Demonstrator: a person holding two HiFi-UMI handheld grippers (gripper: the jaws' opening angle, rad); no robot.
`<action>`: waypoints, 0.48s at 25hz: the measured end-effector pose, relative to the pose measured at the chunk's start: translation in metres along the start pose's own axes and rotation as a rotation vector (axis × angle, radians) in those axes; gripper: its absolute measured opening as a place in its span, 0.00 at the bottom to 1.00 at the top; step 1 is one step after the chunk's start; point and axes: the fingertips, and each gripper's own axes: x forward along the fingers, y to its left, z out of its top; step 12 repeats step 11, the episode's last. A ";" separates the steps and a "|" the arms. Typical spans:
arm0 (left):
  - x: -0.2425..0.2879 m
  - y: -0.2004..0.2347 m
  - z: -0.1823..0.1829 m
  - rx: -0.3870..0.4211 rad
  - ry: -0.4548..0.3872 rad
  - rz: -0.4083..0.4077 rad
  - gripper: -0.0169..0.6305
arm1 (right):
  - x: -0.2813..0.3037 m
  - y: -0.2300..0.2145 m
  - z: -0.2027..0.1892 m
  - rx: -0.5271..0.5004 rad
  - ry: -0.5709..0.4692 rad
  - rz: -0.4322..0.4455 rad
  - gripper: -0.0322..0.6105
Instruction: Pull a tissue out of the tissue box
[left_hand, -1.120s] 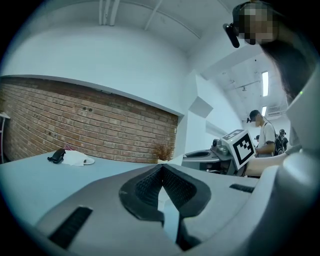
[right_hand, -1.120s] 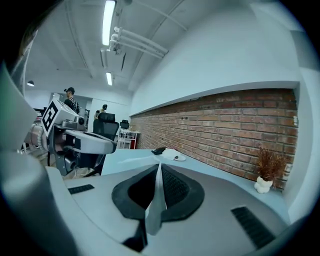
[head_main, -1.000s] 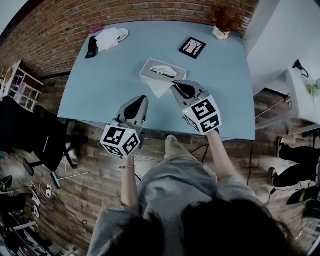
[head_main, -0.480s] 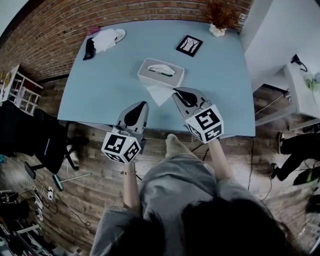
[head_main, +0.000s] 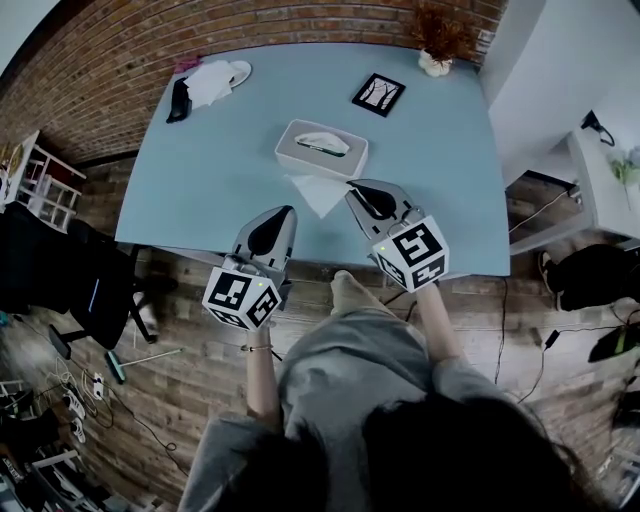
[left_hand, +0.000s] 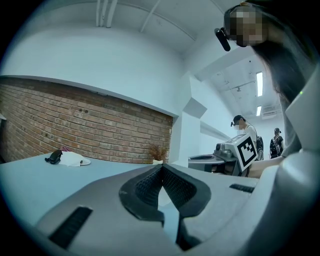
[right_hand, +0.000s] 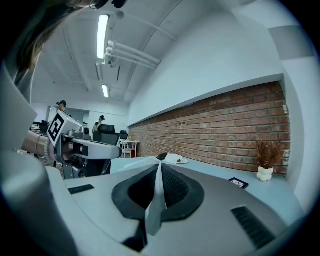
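Note:
The pale tissue box (head_main: 321, 147) lies mid-table on the blue table (head_main: 210, 170), with a fresh tissue poking from its slot. A loose white tissue (head_main: 318, 191) hangs in front of the box, and my right gripper (head_main: 352, 187) is shut on its corner. In the right gripper view the tissue (right_hand: 156, 195) is clamped as a thin fold between the dark pads of that gripper (right_hand: 159, 166). My left gripper (head_main: 287, 210) hovers over the table's near edge, left of the tissue. Its jaws (left_hand: 161, 168) are shut with nothing held between them.
At the back of the table are a black framed picture (head_main: 379, 93), a dried plant in a white pot (head_main: 438, 52) and a white cloth (head_main: 212, 78) beside a dark object (head_main: 180, 98). A dark chair (head_main: 70, 275) stands on the floor at left. People stand in the background.
My right gripper has drawn back a little from the box toward the table's near edge, and the tissue has come with it. The left gripper has stayed put.

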 end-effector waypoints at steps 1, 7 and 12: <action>0.001 0.000 0.001 0.002 -0.001 0.000 0.03 | 0.000 -0.001 0.001 -0.001 -0.002 -0.001 0.05; 0.005 0.002 0.001 0.003 -0.001 -0.005 0.03 | 0.001 -0.004 0.002 0.000 -0.006 -0.001 0.05; 0.007 0.002 0.000 0.005 0.000 -0.005 0.03 | 0.002 -0.003 0.001 -0.003 -0.005 0.008 0.05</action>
